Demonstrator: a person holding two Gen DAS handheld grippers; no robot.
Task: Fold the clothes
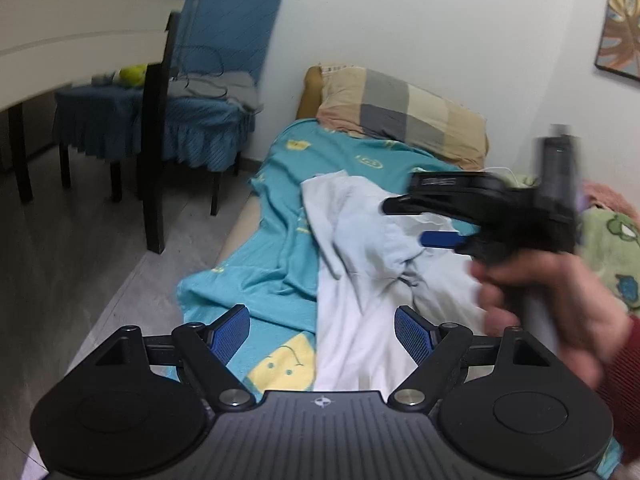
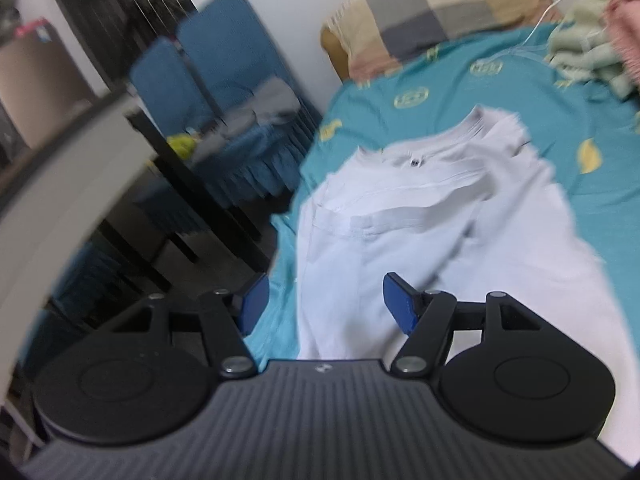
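A white T-shirt point(image 1: 360, 264) lies rumpled on a teal bed sheet point(image 1: 280, 200), its collar toward the pillow; it also shows in the right wrist view point(image 2: 420, 232). My left gripper point(image 1: 322, 332) is open and empty, hovering over the shirt's near edge. My right gripper point(image 2: 326, 304) is open and empty above the shirt's body. In the left wrist view the right gripper point(image 1: 424, 222) comes in from the right, held by a hand, jaws apart over the shirt's upper part, blurred by motion.
A checked pillow point(image 1: 404, 112) lies at the head of the bed by the white wall. Blue-covered chairs point(image 1: 208, 92) and a table with dark legs point(image 1: 154, 152) stand to the left. A green blanket point(image 1: 612, 252) is heaped on the right.
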